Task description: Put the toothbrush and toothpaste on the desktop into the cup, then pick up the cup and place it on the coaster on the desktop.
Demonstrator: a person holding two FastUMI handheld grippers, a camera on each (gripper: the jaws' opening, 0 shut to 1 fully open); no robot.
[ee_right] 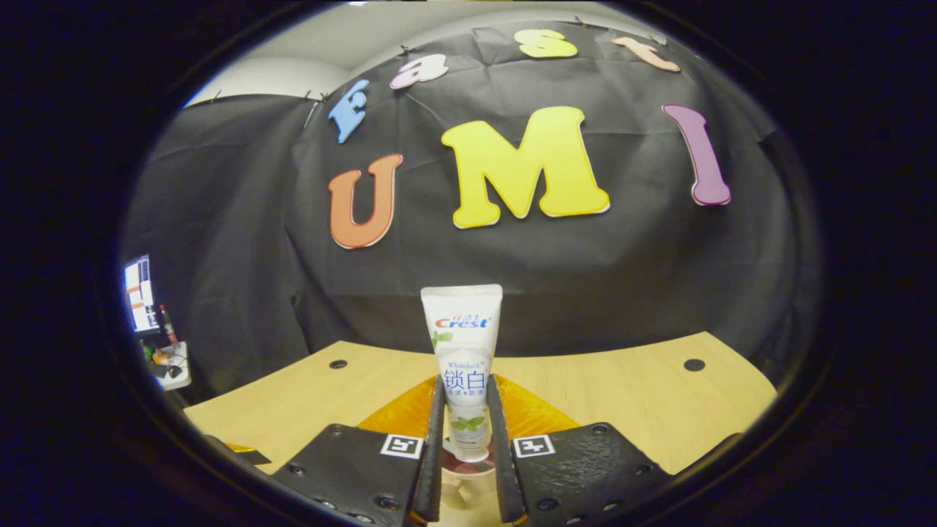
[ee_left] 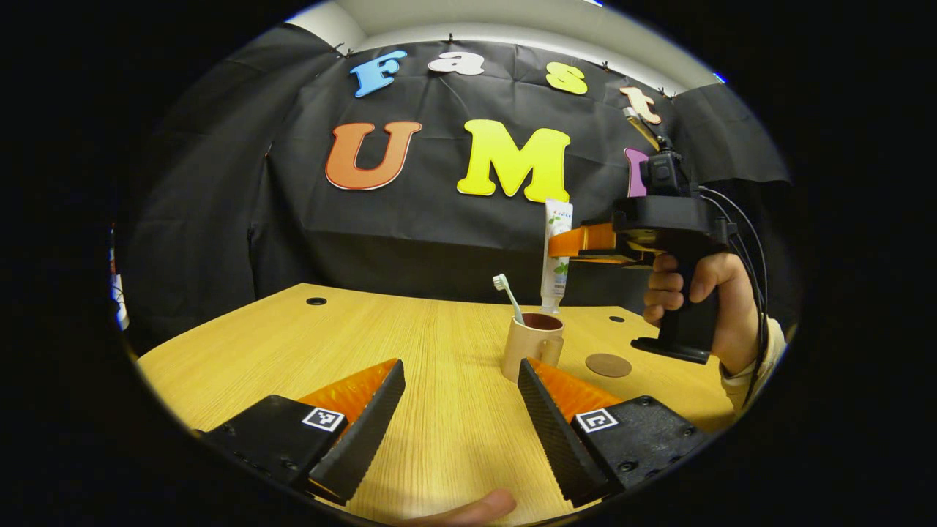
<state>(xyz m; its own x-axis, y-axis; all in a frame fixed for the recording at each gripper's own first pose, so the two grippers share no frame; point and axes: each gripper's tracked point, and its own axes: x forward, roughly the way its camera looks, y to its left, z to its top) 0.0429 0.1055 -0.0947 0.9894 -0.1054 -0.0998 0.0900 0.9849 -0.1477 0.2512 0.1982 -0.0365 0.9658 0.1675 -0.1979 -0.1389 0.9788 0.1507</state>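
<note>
The right gripper is clamping the toothpaste upright directly above the cup, which is holding the toothbrush near the desk's far edge, beside the coaster; the left gripper's fingers are gaping wide.

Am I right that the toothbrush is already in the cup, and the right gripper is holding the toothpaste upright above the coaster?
Not quite. The toothbrush is in the cup, and the right gripper holds the toothpaste upright, but above the cup, not the coaster, which lies bare beside it in the left gripper view.
</note>
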